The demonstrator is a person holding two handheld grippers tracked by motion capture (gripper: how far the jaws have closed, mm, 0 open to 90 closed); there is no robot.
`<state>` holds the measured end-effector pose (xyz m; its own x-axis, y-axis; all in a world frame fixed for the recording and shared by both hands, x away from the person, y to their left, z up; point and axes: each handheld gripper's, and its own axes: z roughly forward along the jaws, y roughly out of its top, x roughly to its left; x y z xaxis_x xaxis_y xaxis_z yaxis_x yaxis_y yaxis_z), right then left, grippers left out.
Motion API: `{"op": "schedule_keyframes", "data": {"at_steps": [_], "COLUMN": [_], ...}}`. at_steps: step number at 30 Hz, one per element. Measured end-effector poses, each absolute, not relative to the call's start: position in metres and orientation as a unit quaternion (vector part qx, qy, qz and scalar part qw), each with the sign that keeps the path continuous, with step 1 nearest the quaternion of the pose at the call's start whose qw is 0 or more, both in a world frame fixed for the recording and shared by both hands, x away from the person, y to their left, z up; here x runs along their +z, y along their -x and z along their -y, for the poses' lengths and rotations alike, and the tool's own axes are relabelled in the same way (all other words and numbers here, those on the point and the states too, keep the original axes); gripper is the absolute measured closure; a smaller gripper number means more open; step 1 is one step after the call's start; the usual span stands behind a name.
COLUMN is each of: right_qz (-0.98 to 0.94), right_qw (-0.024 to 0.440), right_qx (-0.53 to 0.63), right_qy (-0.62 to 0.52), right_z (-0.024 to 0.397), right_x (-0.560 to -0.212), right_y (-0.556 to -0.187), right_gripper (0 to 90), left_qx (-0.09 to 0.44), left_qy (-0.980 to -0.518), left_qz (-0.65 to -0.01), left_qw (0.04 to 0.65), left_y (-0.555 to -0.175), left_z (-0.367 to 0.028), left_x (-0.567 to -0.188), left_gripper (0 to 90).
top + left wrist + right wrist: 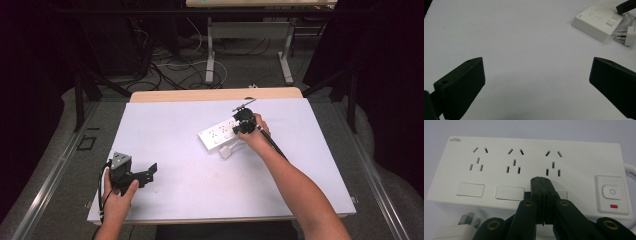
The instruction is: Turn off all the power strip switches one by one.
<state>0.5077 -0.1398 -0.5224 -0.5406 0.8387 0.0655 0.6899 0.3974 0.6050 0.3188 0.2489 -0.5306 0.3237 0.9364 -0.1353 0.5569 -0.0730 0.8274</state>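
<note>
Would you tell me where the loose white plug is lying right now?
In the high view the white plug lies on the table's right half, just in front of the power strip, beside the right gripper.

Plug [226, 152] lies just before power strip [220, 133].

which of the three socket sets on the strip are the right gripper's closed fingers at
The socket set next to the power button; the right gripper points just below it.
</note>
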Motion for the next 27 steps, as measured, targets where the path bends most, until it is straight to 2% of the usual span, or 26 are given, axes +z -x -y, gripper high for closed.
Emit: {"op": "schedule_keyframes", "data": {"at_steps": [27], "right_qz": [-0.827], "right_qw": [0.126], "right_qx": [0.299], "right_qy": [-0.459], "right_z": [0.1307], "right_x": [-0.5159], "right_y": [-0.5021], "right_gripper": [90.0], "left_qx": [0.224], "left_qy": [-0.698], "left_qz": [-0.537], "left_qw": [0.418], "left_y": [-0.3193], "left_z": [-0.2491], "left_x": [-0.5309], "left_gripper": [0.3]}}
